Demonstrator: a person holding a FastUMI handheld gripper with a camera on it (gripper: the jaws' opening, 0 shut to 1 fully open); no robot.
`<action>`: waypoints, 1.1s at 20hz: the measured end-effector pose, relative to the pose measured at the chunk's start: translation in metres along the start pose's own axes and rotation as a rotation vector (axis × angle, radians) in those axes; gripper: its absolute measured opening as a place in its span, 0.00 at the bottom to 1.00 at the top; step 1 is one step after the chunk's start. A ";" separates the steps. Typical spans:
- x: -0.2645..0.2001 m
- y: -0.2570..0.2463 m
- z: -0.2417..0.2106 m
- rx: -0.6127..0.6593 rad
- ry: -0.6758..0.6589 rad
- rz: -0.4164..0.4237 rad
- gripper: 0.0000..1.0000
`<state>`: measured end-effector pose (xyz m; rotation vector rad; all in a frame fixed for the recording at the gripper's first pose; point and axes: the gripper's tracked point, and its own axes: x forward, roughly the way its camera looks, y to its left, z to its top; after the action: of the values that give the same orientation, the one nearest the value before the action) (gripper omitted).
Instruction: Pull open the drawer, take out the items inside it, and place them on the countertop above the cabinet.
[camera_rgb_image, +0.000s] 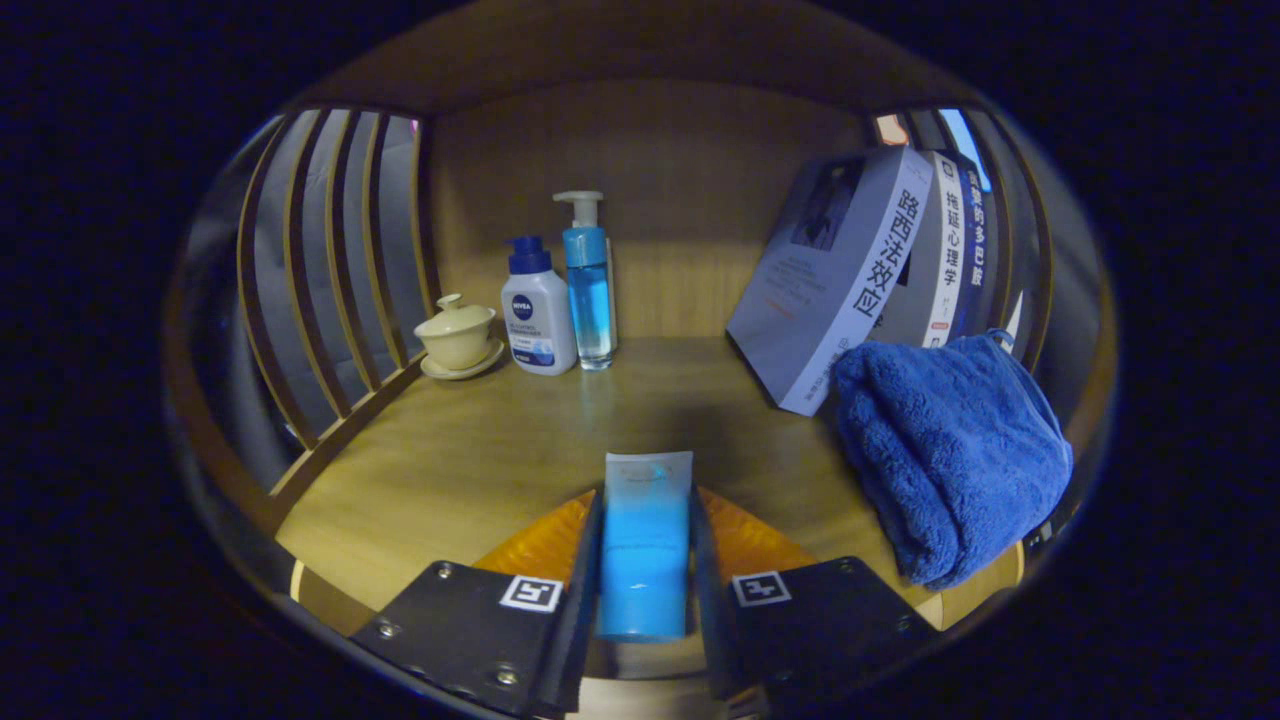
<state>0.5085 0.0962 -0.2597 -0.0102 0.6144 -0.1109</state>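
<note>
We are clasping the blue tube (646, 545) in our tongs (645, 560), its long axis pointing twelve o'clock over the tabletop (470, 450).

You're looking into a wooden alcove: the wooden surface (480, 450) is catching a soft glare down its middle, light coming from above. A plain wood back panel (680, 200) is closing off the rear, its lower strip showing fine vertical ribbing. A wooden ceiling board (620, 50) is overhanging the top and sitting in shadow. Curved wooden slats (300, 290) are fencing the left side, grey cloth showing through the gaps. More slats (1010, 200) are standing at the right, partly hidden. Corners are falling dark; overall lighting is dim and warm.
</note>
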 end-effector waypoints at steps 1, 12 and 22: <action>0.001 -0.002 -0.001 -0.007 -0.004 -0.005 0.48; -0.145 0.011 0.065 -0.058 -0.347 0.130 0.98; -0.289 0.001 -0.033 -0.020 -0.433 0.147 0.98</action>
<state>0.2552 0.1291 -0.1206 -0.0083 0.1827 0.0412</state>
